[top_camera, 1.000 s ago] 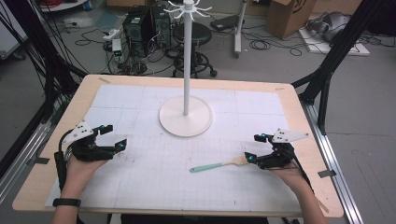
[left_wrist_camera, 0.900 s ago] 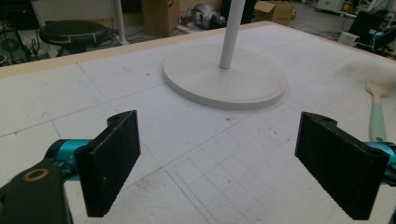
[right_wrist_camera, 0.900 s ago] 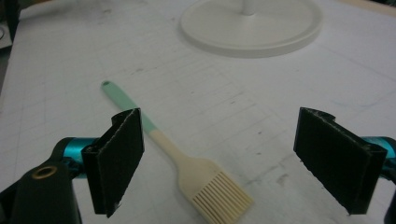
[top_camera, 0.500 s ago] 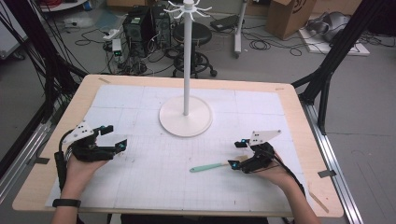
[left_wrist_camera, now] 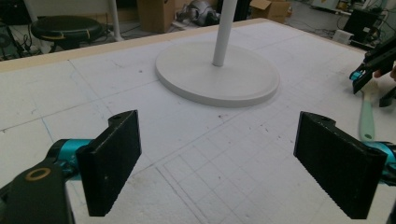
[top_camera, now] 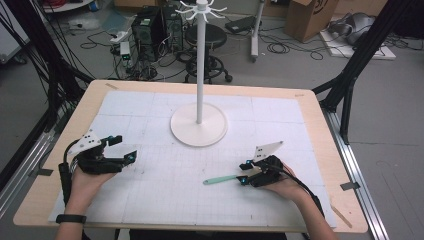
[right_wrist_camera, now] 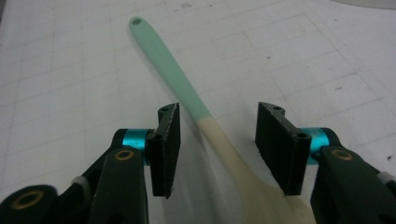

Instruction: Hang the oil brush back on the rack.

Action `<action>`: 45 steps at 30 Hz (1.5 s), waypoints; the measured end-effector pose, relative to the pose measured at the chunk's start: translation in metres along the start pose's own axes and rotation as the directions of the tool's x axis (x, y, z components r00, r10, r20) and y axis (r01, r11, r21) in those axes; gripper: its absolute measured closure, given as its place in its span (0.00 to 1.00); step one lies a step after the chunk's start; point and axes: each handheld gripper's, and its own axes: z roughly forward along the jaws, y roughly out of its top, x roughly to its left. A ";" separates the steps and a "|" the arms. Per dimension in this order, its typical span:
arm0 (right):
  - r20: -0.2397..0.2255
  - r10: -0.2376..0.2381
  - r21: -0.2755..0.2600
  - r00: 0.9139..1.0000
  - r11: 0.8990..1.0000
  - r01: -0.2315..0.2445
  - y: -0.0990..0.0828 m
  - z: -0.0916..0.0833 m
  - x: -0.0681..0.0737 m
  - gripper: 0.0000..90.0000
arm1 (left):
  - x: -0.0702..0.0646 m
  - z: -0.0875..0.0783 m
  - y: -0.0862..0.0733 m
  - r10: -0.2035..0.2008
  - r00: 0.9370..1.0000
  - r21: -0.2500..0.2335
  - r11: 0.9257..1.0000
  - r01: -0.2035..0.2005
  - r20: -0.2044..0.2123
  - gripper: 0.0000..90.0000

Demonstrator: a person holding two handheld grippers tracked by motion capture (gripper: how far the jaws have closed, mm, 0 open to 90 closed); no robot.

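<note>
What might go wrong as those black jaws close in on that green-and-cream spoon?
The right gripper has just been closing its jaws around the spoon, which lies between them with gaps on both sides, nearer one jaw. That jaw may reach it first and push it sideways, so the grip could end up crooked. The spoon also lies flat on the table mat, so the jaws might scrape the mat or catch just its upper edge and slip.

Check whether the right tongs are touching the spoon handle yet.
Apart: the right gripper view shows the right tongs, just closing, straddling the spoon with gaps on both sides.
</note>
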 end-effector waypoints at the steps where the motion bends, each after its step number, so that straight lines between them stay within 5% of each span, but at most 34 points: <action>1: 0.012 -0.009 0.001 1.000 1.000 0.009 0.000 0.000 0.000 0.63 | 0.000 0.000 0.000 0.000 1.000 0.002 1.000 0.000 0.000 0.17; 10: 0.052 -0.131 0.038 0.990 0.991 0.129 0.003 0.000 0.012 0.85 | -0.002 0.003 -0.001 -0.001 1.000 0.014 1.000 0.001 0.004 0.18; 15: 0.061 -0.126 0.045 0.990 0.991 0.123 0.004 -0.001 0.014 0.92 | -0.001 0.002 0.000 -0.003 1.000 0.007 1.000 0.003 0.007 0.18; 21: 0.102 -0.042 0.020 0.994 0.999 0.040 -0.002 -0.013 0.007 0.92 | -0.001 0.002 -0.001 -0.006 1.000 0.008 1.000 0.006 0.008 0.18; 45: 0.095 -0.034 0.118 0.995 0.993 0.023 0.007 -0.007 0.006 0.91 | -0.002 0.005 -0.001 0.001 1.000 0.027 1.000 -0.002 0.021 0.18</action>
